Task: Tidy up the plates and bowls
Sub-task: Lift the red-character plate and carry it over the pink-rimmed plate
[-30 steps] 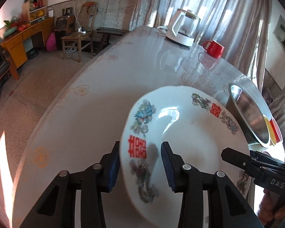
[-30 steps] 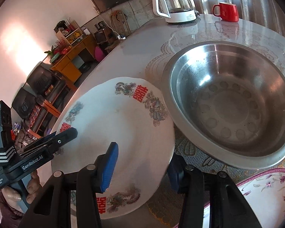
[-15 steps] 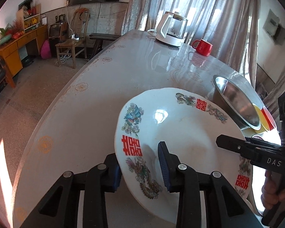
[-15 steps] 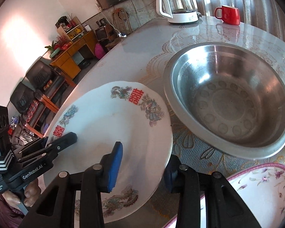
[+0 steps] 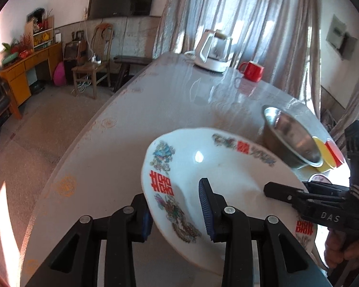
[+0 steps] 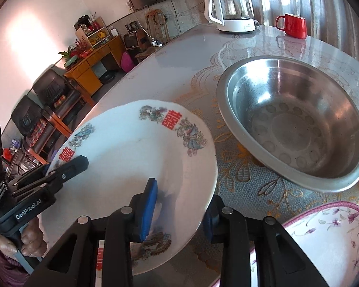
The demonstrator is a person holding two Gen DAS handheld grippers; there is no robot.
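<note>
A: Holding what w/ the left tongs (image 5: 177,212)?
B: White plate (image 5: 227,174), rim pinched, raised over bench (image 5: 131,124) beside steel bowl (image 6: 296,124).
A: Right tongs (image 6: 179,203)?
B: Just been closing on opposite rim, gripping too.

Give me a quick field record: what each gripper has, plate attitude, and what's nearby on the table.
held item: white plate with red characters and bird motifs
left gripper: on the plate's left rim
right gripper: jaws have just been closing, astride the right rim
plate attitude: tilted, lifted clear of the table
nearest dish: steel bowl, empty, to the right
near corner: floral plate
far end: kettle, red mug
</note>
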